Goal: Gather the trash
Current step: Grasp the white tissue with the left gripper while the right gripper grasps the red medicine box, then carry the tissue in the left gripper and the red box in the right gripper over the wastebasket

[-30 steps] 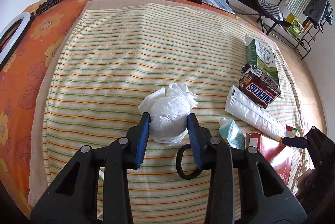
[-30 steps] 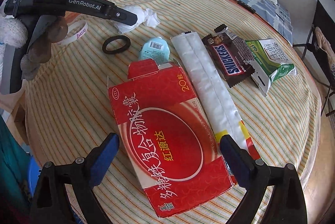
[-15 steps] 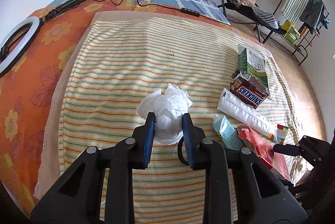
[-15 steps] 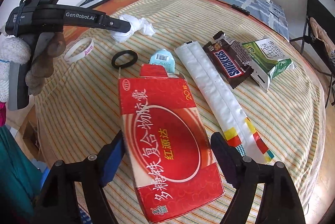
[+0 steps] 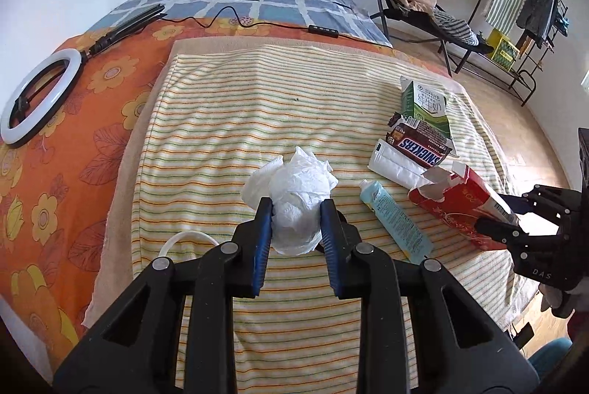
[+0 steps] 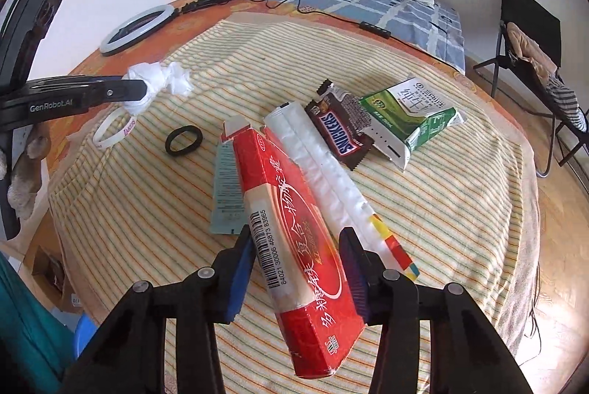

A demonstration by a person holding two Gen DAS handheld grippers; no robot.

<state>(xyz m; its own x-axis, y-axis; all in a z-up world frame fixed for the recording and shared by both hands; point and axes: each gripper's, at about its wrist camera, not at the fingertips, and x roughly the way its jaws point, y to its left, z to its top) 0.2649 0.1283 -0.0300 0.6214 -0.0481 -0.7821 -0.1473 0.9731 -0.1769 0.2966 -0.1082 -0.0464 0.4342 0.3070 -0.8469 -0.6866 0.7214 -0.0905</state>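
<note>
Trash is in both my grippers: the left gripper (image 5: 296, 222) is clenched on the tissue wad (image 5: 294, 195), lifted over the striped cloth's (image 5: 228, 121) middle. My right gripper (image 6: 296, 263) is closing across the red box (image 6: 294, 228), pads touching its sides, long axis pointing away from the jaws, tilted up off the cloth's near edge.

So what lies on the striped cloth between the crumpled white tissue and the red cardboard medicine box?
In the right wrist view, a black hair-tie ring and a pale blue tube lie between the crumpled white tissue and the red cardboard medicine box; a white wristband sits nearby.
</note>
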